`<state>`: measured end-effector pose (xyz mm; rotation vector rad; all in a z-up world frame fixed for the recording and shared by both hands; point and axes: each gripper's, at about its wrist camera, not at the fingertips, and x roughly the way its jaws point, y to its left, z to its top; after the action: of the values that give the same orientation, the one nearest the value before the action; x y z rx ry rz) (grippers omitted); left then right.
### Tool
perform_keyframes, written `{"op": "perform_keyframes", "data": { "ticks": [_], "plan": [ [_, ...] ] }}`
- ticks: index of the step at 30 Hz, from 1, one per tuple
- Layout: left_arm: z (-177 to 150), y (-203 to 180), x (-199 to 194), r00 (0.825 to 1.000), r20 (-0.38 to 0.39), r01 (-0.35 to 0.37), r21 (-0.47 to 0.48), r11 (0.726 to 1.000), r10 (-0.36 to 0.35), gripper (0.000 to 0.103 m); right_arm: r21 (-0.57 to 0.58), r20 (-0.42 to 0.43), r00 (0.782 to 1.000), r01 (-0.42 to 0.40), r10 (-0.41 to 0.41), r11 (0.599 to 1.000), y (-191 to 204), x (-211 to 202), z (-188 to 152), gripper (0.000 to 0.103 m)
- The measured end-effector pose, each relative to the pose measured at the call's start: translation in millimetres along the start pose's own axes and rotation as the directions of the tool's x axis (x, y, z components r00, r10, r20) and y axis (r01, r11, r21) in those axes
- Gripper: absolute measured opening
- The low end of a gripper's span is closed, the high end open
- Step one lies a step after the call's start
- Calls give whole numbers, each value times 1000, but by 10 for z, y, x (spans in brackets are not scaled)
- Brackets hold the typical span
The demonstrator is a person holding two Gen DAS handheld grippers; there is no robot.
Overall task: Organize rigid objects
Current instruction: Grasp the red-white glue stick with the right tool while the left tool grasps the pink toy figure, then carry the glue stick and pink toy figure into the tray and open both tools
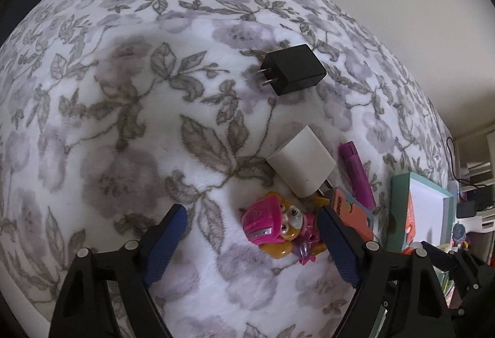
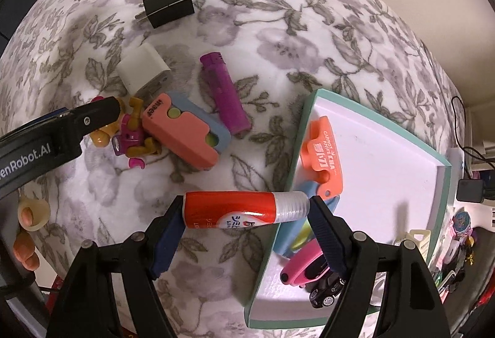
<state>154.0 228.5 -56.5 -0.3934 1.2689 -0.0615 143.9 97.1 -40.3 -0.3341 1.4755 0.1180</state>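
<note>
My right gripper (image 2: pixel 247 223) is shut on a red glue stick (image 2: pixel 235 209), held lengthwise between the pads, above the near left rim of a teal-edged white box (image 2: pixel 380 152). My left gripper (image 1: pixel 252 245) is open around a pink and yellow toy pup (image 1: pixel 275 226) lying on the floral blanket; the toy lies nearer the right finger. In the right wrist view, the left gripper's finger (image 2: pixel 99 113) covers part of the toy pup (image 2: pixel 133 134). Beside it lie an orange and blue slider case (image 2: pixel 185 130), a purple lighter (image 2: pixel 224 96), a white charger (image 2: pixel 144 69) and a black charger (image 2: pixel 168 8).
The box holds an orange carrot knife (image 2: pixel 321 158), a blue piece (image 2: pixel 294 233), a pink item (image 2: pixel 303 268) and a black toy car (image 2: pixel 328 291). A person's fingers (image 2: pixel 27 229) show at the left edge. Cables and clutter (image 2: pixel 470 189) sit past the bed's right side.
</note>
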Motion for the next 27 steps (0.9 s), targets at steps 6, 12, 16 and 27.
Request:
{"op": "perform_keyframes", "data": {
  "ticks": [6, 12, 16, 27],
  "plan": [
    [-9, -20, 53, 999, -14, 44, -6, 999, -44, 48, -3, 0, 1000, -4, 4, 1000, 61, 5, 1, 79],
    [-3, -31, 42, 998, -15, 68, -17, 998, -68, 44, 1, -9, 1000, -1, 1, 1000, 91, 24, 1, 79],
    [-3, -50, -26, 999, -4, 54, -1, 999, -54, 44, 4, -4, 1000, -5, 5, 1000, 55, 34, -14, 79],
    [27, -273, -419, 991, 83, 101, 39, 994, -104, 44, 39, 32, 999, -4, 2, 999, -259, -189, -87, 79]
  ]
}}
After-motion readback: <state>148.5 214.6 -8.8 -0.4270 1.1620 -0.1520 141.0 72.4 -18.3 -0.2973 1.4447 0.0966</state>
